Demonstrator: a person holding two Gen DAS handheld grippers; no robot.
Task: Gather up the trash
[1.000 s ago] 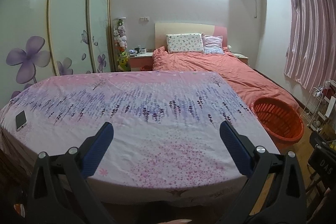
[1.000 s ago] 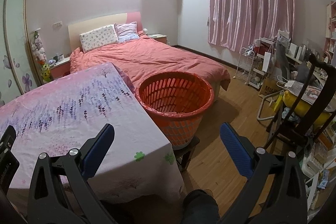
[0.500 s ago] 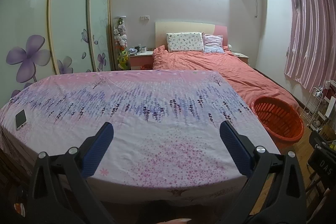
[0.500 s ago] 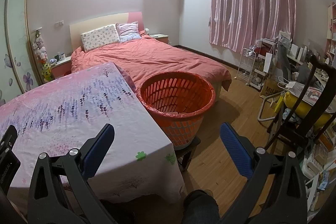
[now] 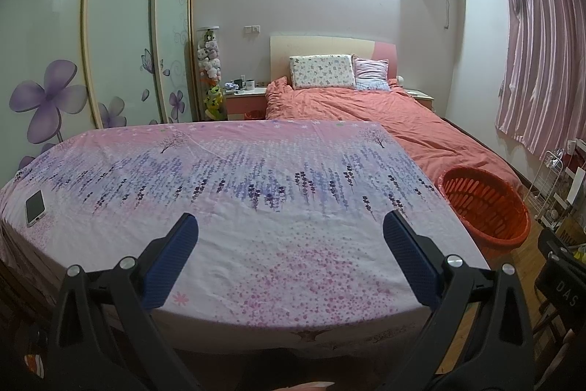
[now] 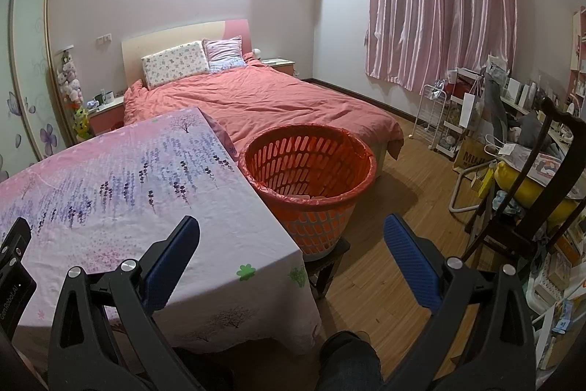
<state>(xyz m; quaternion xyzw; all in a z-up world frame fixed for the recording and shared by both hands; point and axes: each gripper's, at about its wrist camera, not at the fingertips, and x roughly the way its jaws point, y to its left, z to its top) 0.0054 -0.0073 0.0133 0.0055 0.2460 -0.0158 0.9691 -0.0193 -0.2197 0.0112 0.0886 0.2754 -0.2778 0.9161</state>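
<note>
Both claws are spread wide with nothing between their blue pads. Left claw [image 5: 289, 237] hangs over the near half of the table [image 5: 256, 193], which is covered by a pink and lavender flower-print cloth. A smartphone [image 5: 35, 207] lies flat near the table's left edge, well apart from the claw. No loose trash shows on the cloth in either view.

Right claw [image 6: 291, 239] points past the table's right corner toward the orange laundry-style basket [image 6: 311, 171], lined with a red bag and standing on a low dark stool [image 6: 329, 262] just beside the table's right side. Something pale lies at the bottom of the basket; what it is cannot be told. In the left wrist view the same basket [image 5: 483, 204] sits off the table's right edge.

Beyond the table a bed [image 6: 278, 101] with a coral duvet and two pillows runs to the far wall, with a nightstand [image 5: 245, 98] on its left side holding mugs. Pink curtains [image 6: 439, 2] hang on the right wall. A white wire trolley [image 6: 436, 120], a dark wooden chair [image 6: 531, 200] and a cluttered desk crowd the floor to the right of the basket. A dark knee [image 6: 348, 361] shows at the bottom edge.
</note>
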